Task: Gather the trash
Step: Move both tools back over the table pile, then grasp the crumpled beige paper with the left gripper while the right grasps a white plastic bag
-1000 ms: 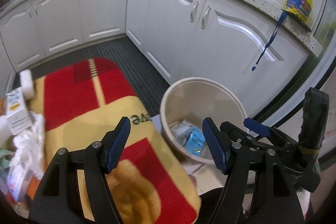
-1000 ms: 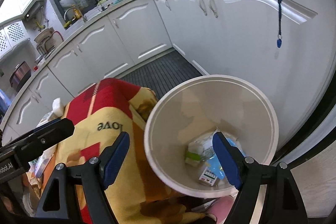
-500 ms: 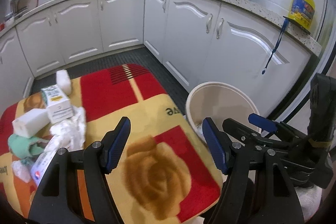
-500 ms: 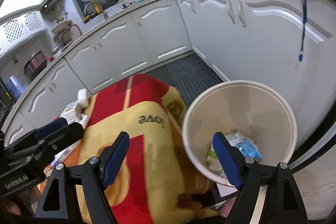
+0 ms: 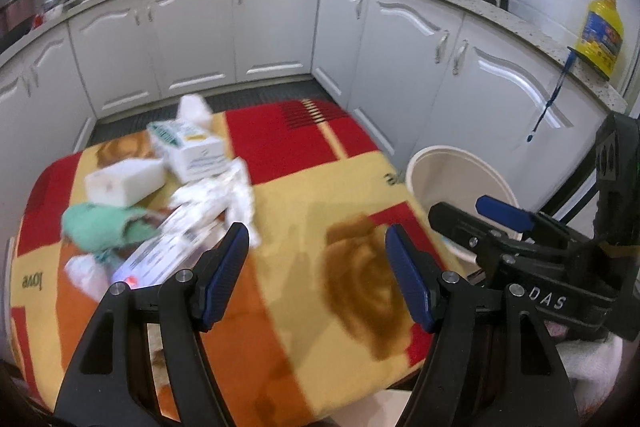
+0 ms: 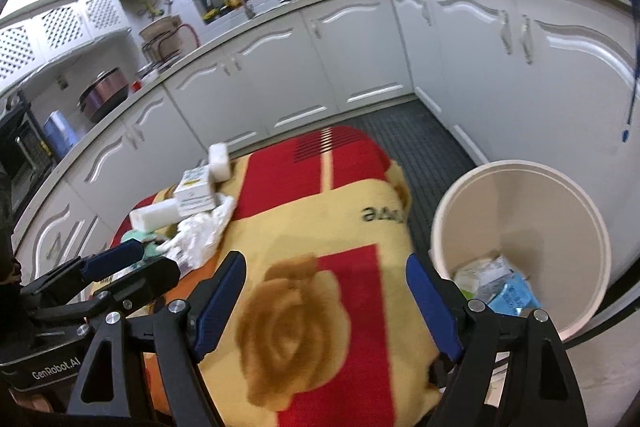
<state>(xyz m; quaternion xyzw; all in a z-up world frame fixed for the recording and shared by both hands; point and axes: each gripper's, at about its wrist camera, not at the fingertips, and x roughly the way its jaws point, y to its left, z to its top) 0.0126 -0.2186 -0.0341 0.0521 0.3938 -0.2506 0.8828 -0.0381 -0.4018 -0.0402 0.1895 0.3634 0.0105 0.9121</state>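
Left wrist view shows 2 grippers: the left gripper [image 5: 316,259] with its blue pads well apart and nothing between them, and the right gripper [image 6: 326,291] likewise spread and empty above the blanket. I count 1 cream trash bin [image 6: 520,171] on the floor just beside the table's right edge, with a few wrappers, 1 of them blue [image 6: 508,295], lying at its bottom. The trash pile [image 5: 168,195] sits on the far left part of the table: 1 printed carton [image 5: 192,151], 2 white foam blocks [image 5: 124,183], 1 green cloth [image 5: 104,227], crumpled white tissue [image 5: 220,195] and 1 flat packet under it. A red, yellow and orange rose-patterned blanket [image 5: 304,187] covers the table. White kitchen cabinets [image 5: 192,31] curve round the room under a speckled counter carrying 2 pots and 1 yellow oil bottle [image 5: 600,35]. The pile is motion-blurred, so its smaller scraps are hard to separate.
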